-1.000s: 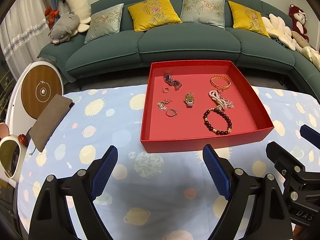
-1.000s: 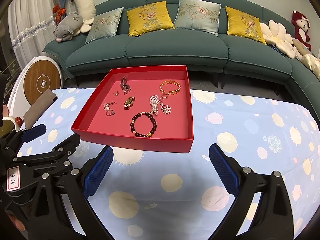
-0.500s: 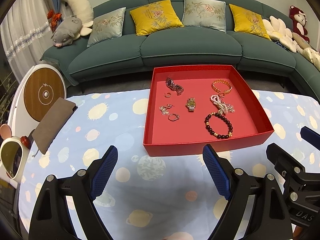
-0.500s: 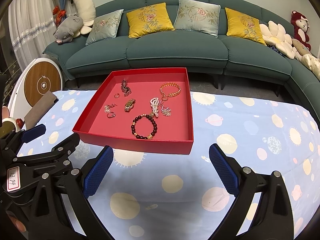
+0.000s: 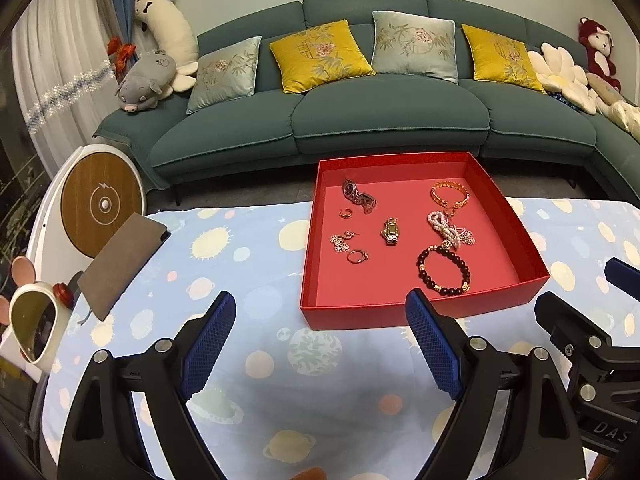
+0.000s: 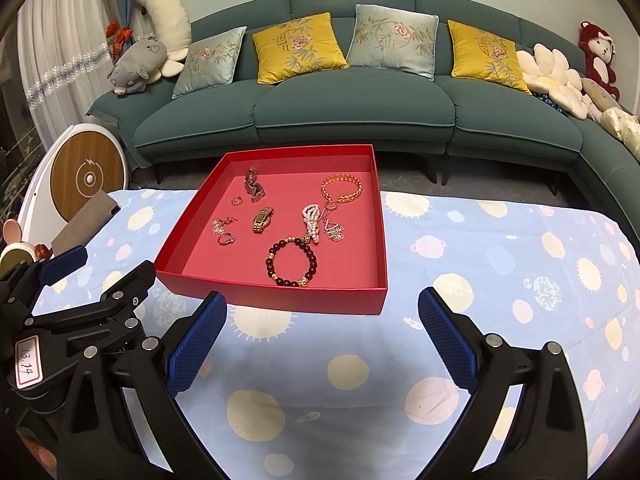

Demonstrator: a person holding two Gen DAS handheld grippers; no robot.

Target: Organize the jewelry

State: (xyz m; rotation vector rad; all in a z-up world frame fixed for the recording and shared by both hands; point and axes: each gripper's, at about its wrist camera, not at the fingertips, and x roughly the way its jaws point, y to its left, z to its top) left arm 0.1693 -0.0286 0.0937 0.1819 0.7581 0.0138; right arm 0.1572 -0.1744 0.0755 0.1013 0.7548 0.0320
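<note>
A shallow red tray (image 5: 400, 316) (image 6: 280, 300) sits on the blue planet-print tablecloth (image 5: 260, 364). Loose inside it lie a dark bead bracelet (image 5: 421, 272) (image 6: 270, 268), a gold chain bracelet (image 5: 448, 186) (image 6: 340, 178), a pearl strand (image 5: 442, 228) (image 6: 311, 220), a gold watch (image 5: 391, 231) (image 6: 262, 219), a silver watch (image 5: 358, 196) (image 6: 253, 187) and small rings (image 5: 356, 256). My left gripper (image 5: 320, 304) (image 6: 100, 270) hovers open before the tray's near left corner. My right gripper (image 6: 322, 300) stands open before the near wall. Both are empty.
A grey pouch (image 5: 120, 260) lies at the table's left edge, beside a round wooden-topped side table (image 5: 102, 204) and a small mirror (image 5: 32, 328). A green sofa (image 5: 360, 120) with cushions and plush toys runs behind the table. Bare cloth stretches right of the tray (image 6: 500, 260).
The left wrist view has tipped upward a little, so the tray sits lower and further right in it and more wall shows. The right gripper has stayed put. Both stay open.
</note>
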